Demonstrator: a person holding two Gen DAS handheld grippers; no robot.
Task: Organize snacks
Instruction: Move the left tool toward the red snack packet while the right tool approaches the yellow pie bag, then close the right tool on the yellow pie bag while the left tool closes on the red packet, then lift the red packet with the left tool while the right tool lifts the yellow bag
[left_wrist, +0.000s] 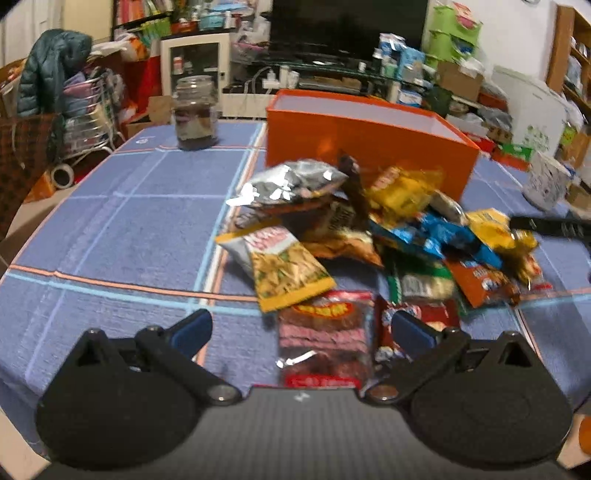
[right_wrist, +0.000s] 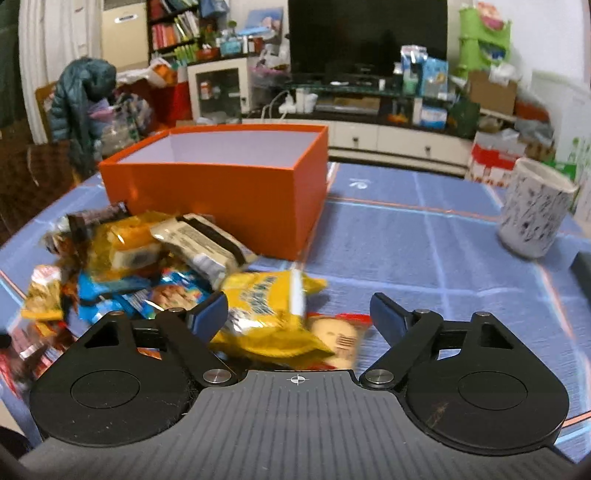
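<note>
Yellow snack packet (right_wrist: 271, 314) between right gripper (right_wrist: 299, 314) jaws, seemingly ungripped.

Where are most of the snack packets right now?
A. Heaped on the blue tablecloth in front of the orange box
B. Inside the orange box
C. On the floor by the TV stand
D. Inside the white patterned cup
A: the snack packets lie in a loose heap on the blue tablecloth, just in front of the orange box, and the part of its pale inside that shows holds nothing.
</note>
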